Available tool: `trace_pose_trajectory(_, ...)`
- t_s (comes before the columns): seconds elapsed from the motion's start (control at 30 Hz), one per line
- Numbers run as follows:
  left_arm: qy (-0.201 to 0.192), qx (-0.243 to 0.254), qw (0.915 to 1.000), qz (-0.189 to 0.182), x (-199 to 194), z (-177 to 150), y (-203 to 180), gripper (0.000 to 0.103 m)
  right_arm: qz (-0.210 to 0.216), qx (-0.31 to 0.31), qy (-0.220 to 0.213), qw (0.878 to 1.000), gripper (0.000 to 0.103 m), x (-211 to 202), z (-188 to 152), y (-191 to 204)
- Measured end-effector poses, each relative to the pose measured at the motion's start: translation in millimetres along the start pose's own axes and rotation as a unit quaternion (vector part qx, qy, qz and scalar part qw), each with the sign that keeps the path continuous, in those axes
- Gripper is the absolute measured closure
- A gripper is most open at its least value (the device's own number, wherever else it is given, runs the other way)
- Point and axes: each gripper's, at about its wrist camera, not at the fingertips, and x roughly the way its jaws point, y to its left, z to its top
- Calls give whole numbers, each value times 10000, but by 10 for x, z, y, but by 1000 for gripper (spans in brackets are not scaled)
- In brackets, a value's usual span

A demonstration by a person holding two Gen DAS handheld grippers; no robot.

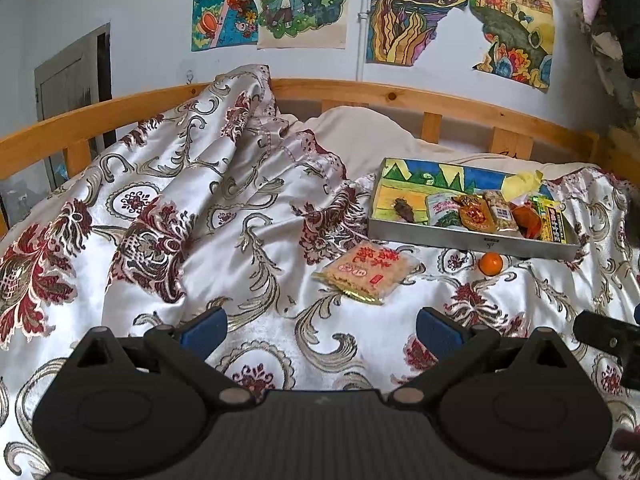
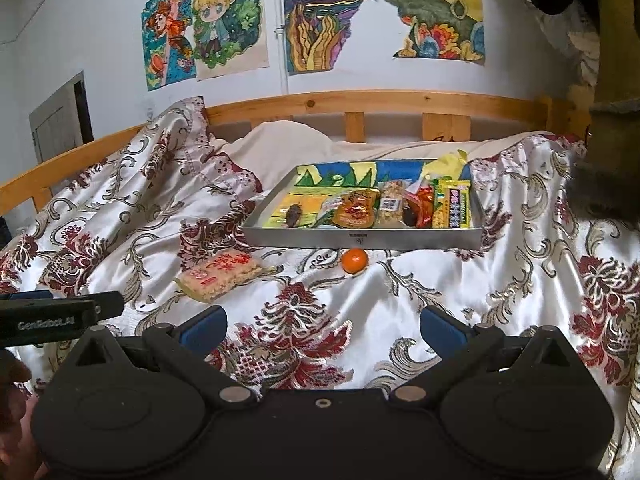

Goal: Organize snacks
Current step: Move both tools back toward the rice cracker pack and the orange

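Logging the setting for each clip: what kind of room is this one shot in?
Most likely a bedroom, perhaps a child's. A wooden bed rail runs behind a floral satin bedspread and a pillow, and hand-coloured drawings are stuck on the wall. The snack tray sits on the bed.

Both fisheye cameras are sitting just behind their own blue fingertips and looking forward and slightly down across the bed toward the wooden rail and the wall of drawings. The left wrist view is looking from farther left, so the metal tray [image 1: 472,240] is lying toward its right side, and the other tool's black body is poking in at its right edge. The right wrist view is facing the tray [image 2: 362,238] almost head-on, with the left hand-held gripper [image 2: 60,316] showing at its left edge. Both views are sharing the tray, the rice-cracker packet [image 1: 368,272], the small orange [image 1: 491,263], the patterned bedspread [image 1: 200,216] and the drawings.
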Motion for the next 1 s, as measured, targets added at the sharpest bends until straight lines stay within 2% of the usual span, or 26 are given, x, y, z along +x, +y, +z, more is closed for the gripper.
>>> trace_pose_trajectory(0.5,-14,-148,9999,-3,229,306,-192,1,68,49,-367,9993,1,-31,317,-163)
trace_pose_trajectory(0.63,-20,-171,9998,119,269,377,-245,1,170,57,-426,9989,1,-21,388,-225)
trace_pose_trajectory(0.73,-147,-92,9994,283,283,445,-286,1,179,-83,-517,9985,1,33,435,-241)
trace_pose_trajectory(1.0,-345,468,9976,386,378,686,-472,1,282,-640,-896,9935,1,271,578,-325)
